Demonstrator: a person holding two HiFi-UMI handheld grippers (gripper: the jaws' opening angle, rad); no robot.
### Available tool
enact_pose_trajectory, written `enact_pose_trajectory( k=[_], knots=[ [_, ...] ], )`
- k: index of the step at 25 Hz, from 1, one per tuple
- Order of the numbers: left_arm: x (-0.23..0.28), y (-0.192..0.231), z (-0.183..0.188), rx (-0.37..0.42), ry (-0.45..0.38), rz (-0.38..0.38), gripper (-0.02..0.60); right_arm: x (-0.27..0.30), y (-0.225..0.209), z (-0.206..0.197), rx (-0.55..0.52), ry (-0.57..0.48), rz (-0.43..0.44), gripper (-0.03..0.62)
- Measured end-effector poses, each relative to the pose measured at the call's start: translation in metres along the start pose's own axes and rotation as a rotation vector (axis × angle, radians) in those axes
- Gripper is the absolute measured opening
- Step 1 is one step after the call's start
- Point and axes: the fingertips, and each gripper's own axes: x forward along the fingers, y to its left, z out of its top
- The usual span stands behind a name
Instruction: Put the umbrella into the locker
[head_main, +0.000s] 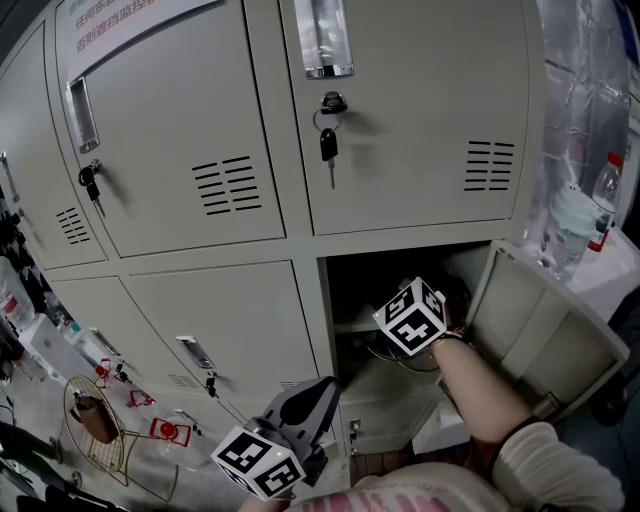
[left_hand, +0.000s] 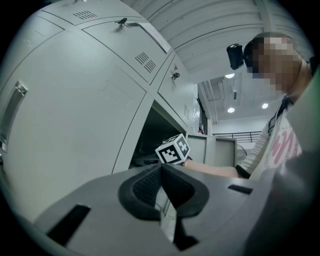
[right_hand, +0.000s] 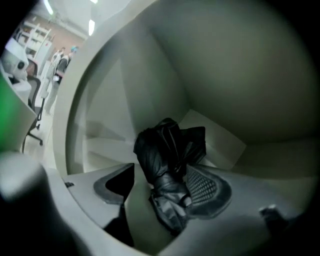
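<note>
Bank of grey metal lockers (head_main: 200, 130) fills my head view, keys (head_main: 328, 145) hanging in the upper doors. One lower locker compartment (head_main: 355, 285) is open, its door (head_main: 530, 320) swung out to the right. A plastic bottle (head_main: 605, 200) stands on a white surface at far right. A gold wire basket (head_main: 95, 430) sits on the floor at lower left.

Right gripper (right_hand: 162, 170): reached into the open compartment, and the head view shows only its marker cube (head_main: 411, 316) and my forearm at the opening. Jaws are clamped on the umbrella (right_hand: 170, 145), held apart by its bulk. It's a black, folded, crumpled bundle between the pads, pressed against the right-hand pad (right_hand: 207, 187). The umbrella is inside the compartment, pale walls all round it. I can't tell if it touches the compartment floor.

Left gripper (left_hand: 161, 167): jaws together, nothing between them. It's held low in front of the closed lower doors, left of the open compartment, clear of the umbrella.
</note>
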Motion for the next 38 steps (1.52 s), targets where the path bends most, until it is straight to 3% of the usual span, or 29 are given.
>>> enact_pose_trajectory(
  k=[19, 29, 38],
  knots=[
    [-0.005, -0.020, -0.003, -0.008, 0.015, -0.023, 0.002, -0.060, 0.062, -0.020, 0.514, -0.133, 0.111, 0.291],
    [-0.019, -0.043, -0.016, -0.022, 0.033, -0.044, 0.002, -0.097, 0.111, -0.064, 0.616, -0.054, 0.152, 0.259],
    [-0.049, -0.054, -0.037, -0.058, 0.059, -0.010, 0.002, -0.126, 0.160, -0.099, 0.718, 0.022, 0.169, 0.187]
  ],
)
